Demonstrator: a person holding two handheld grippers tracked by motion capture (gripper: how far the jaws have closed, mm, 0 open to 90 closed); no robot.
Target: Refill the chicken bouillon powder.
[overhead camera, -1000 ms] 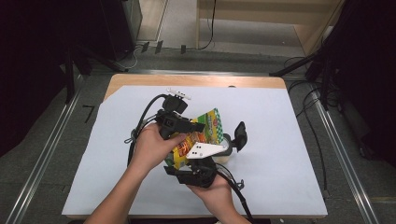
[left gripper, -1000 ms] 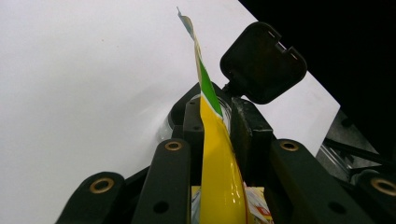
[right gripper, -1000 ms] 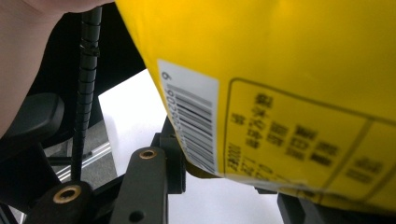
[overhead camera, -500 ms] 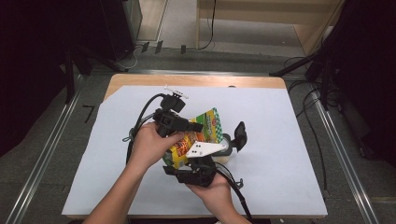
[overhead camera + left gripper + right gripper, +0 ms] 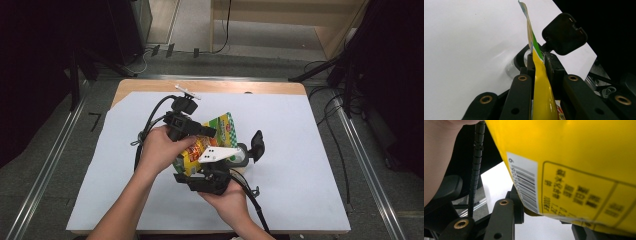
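Yellow, crinkly snack bag (image 5: 210, 140) hangs above the white table (image 5: 300, 150), its thin edge pinched in your left gripper (image 5: 537, 62); your right gripper (image 5: 544, 213) clamps its lower edge. Expect light, soft, slippery film; grip the sealed edges.

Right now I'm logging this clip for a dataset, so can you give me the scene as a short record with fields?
Surface: white sheet covering a wooden table
Held item: yellow and green printed plastic snack bag, lifted off the sheet
Left claw: jaws shut on the bag's thin edge, in the left gripper view
Right claw: jaws on either side of the bag's barcode end; grip cannot be told
Nearby item: clear round container with a black flip lid, lid raised, beside the bag
Hands: both grippers meet at the bag, mid-table
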